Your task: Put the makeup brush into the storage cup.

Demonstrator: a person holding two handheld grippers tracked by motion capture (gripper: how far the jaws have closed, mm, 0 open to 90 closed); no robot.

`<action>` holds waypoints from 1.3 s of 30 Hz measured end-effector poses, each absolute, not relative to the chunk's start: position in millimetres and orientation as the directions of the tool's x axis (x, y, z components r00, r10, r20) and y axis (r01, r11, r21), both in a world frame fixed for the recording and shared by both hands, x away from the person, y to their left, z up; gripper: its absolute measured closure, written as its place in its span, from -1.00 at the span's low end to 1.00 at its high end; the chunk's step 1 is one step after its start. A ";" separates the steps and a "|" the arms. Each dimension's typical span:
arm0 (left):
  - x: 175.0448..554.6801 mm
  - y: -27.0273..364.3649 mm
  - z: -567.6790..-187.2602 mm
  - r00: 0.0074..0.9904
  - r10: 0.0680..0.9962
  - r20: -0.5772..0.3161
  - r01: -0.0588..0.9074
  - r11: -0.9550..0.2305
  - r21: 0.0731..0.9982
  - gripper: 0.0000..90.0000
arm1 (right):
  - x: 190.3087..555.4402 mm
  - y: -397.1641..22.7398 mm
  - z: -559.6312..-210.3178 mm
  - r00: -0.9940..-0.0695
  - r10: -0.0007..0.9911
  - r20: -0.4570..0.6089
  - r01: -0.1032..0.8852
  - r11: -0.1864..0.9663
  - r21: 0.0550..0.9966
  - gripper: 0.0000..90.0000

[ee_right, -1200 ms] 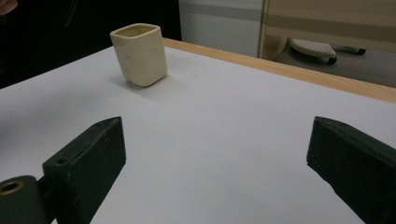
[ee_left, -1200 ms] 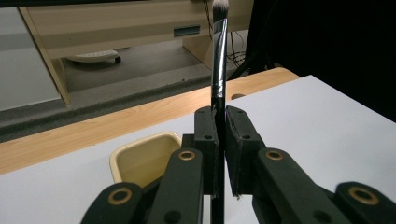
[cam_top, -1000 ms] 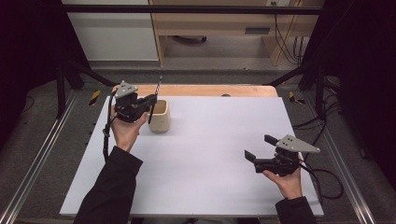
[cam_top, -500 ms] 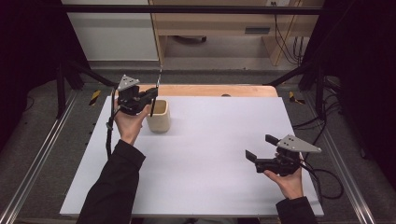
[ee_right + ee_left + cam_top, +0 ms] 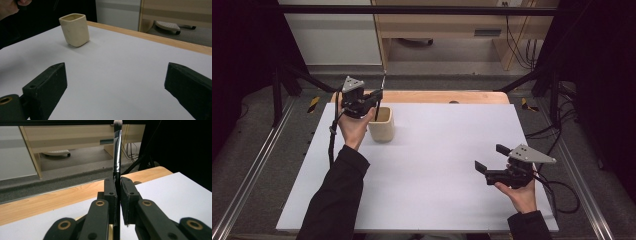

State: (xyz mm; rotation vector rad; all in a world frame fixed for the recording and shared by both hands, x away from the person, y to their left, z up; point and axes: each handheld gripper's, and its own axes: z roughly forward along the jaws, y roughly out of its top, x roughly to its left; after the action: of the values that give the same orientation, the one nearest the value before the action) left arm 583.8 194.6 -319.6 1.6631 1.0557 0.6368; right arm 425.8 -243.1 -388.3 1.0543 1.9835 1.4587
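High view: the left gripper (image 5: 371, 100) is holding a makeup brush (image 5: 379, 95) upright, just above the cream cup (image 5: 381, 125) on the white board (image 5: 437, 165).
Left gripper view: the jaws are clamping the brush handle, bristles pointing up.
Right gripper view: the right gripper (image 5: 115, 87) is resting wide apart, the cup standing well ahead.

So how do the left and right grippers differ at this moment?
The left gripper is shut on a makeup brush, held upright; the right gripper stands wide open with nothing between its jaws. The left gripper is raised at the beige cup near the far edge; the right rests low near the front. Both are black, hand-held two-jaw tools.
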 end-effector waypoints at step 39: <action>624.3 197.4 -346.3 0.408 0.908 -0.095 0.374 -0.071 0.925 0.86 | 427.8 -245.6 -391.5 -0.596 0.798 0.091 0.324 0.136 0.936 -0.90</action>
State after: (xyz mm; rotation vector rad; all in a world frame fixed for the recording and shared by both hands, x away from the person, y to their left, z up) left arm 624.3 197.4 -346.3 1.6495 1.1441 0.6594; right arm 427.8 -245.6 -391.5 1.0762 1.9862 1.4607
